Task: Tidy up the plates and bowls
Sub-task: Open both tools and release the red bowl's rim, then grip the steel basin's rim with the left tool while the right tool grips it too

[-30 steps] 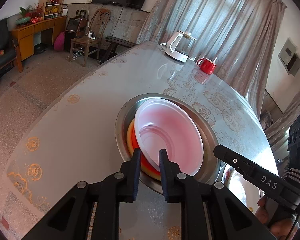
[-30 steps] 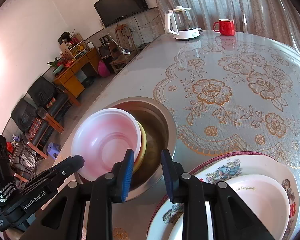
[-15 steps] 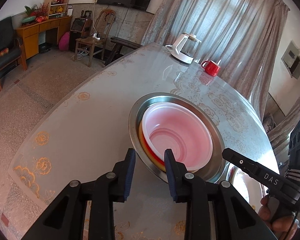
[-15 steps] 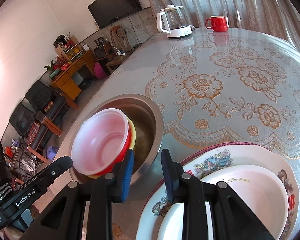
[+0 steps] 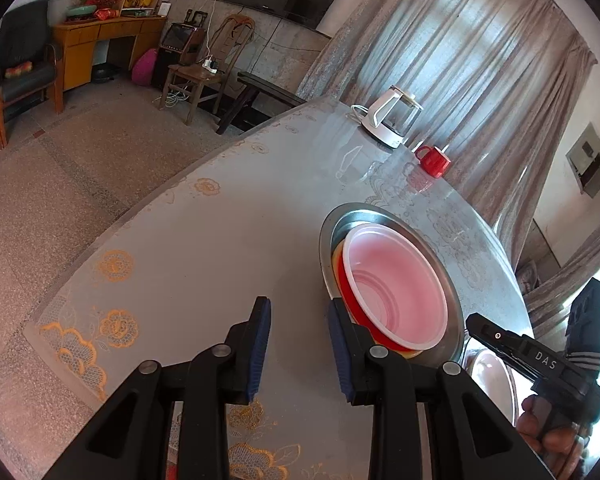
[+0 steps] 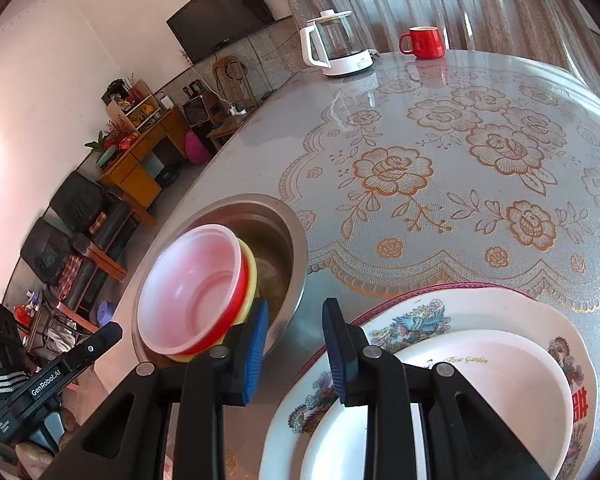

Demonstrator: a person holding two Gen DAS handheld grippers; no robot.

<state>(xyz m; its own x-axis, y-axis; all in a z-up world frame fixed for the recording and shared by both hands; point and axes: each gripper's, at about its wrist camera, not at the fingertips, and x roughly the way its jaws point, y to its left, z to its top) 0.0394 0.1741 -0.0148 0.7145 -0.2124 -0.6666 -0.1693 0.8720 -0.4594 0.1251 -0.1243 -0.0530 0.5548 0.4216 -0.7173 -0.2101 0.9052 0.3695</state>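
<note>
Nested plastic bowls: translucent pink-white bowl (image 6: 192, 292) uppermost, red bowl (image 6: 236, 304) and yellow bowl (image 6: 251, 280) beneath, tilted inside steel basin (image 6: 296, 240) on lace-patterned table (image 6: 440, 168). Left gripper (image 5: 298, 344) over bare tabletop just left of basin, fingers parted, holding nothing. Right gripper (image 6: 294, 344) between basin and stacked plates, fingers parted, empty. Plain white plate (image 6: 500, 380) resting on floral plate (image 6: 420, 316). Far edge: kettle (image 6: 336, 48), red mug (image 6: 422, 42).
</note>
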